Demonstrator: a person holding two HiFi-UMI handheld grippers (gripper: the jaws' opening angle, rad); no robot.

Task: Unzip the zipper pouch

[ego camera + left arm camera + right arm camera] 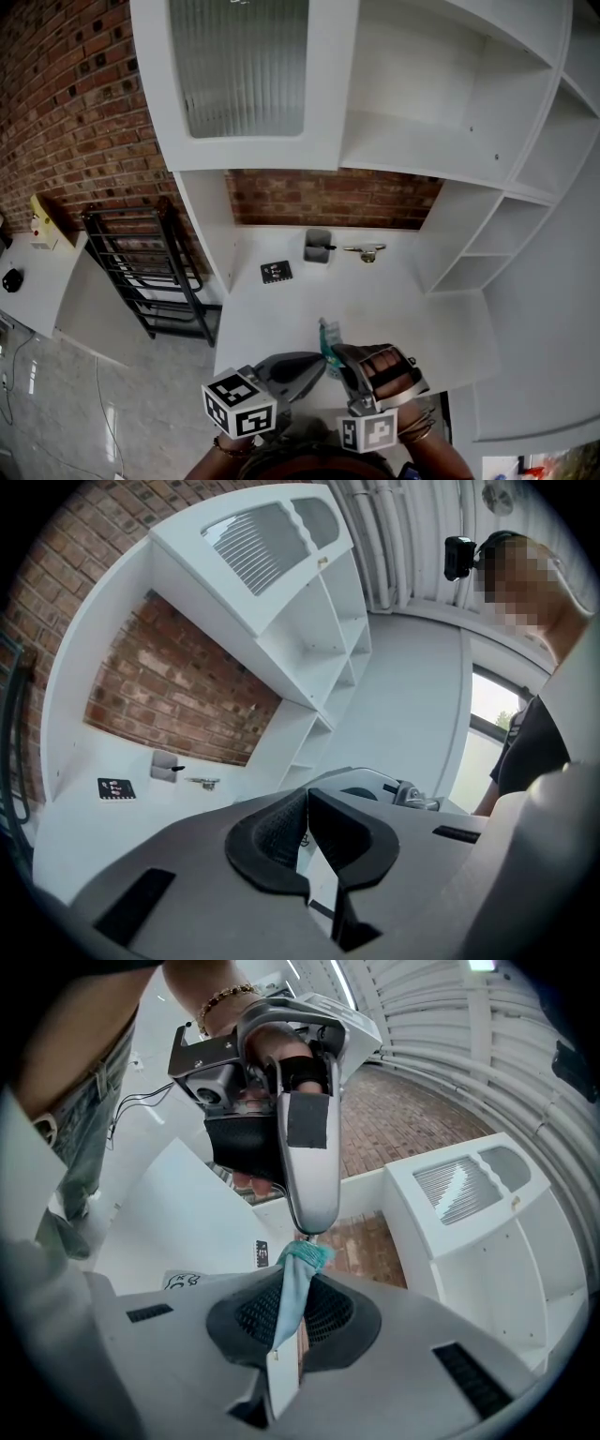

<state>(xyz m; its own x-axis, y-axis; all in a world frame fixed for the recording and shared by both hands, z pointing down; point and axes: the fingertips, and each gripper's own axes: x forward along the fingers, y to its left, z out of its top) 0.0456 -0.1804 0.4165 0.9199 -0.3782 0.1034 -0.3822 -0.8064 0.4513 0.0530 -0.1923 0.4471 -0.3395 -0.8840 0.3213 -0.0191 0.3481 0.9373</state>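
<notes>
pale teal fabric zipper pouch (292, 1290), pinched upright and edge-on in midair.

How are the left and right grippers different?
The right gripper squeezes a thick fold of the teal pouch; the left gripper nips, seemingly, its tiny zipper pull. The right gripper holds lower; the left gripper, the top end. Both are shut, facing each other.

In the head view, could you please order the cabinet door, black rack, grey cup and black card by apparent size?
1. cabinet door
2. black rack
3. grey cup and black card: look about alike, so unranked
</notes>
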